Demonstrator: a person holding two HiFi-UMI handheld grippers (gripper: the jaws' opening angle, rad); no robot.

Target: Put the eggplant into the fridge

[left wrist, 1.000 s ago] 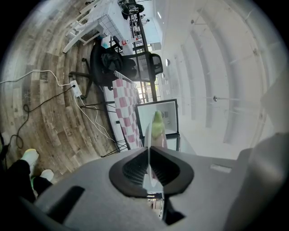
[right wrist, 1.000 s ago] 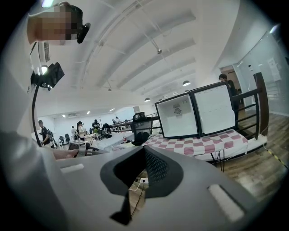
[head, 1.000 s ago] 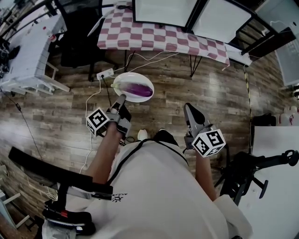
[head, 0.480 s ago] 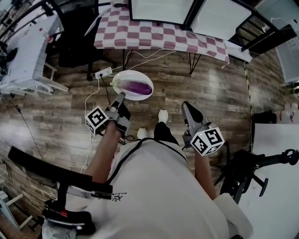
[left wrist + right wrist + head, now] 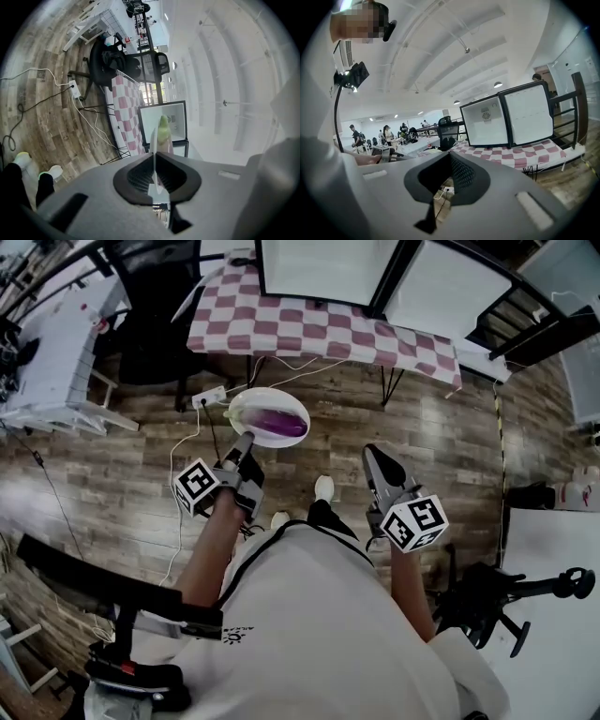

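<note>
On a white plate (image 5: 292, 401) clamped at its near rim by the left gripper (image 5: 246, 442), the eggplant (image 5: 278, 420) is held; the right gripper (image 5: 376, 459) is closed, empty.

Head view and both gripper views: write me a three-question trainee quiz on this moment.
1. The eggplant lies on a white plate. What does the left gripper grip?
A) the plate's rim
B) the eggplant itself
C) nothing

2. True or false: the right gripper has something between its jaws.

3. What pattern does the tablecloth ahead of the person show?

Key:
1. A
2. False: its jaws are together with nothing between them.
3. Red and white checks.
</note>
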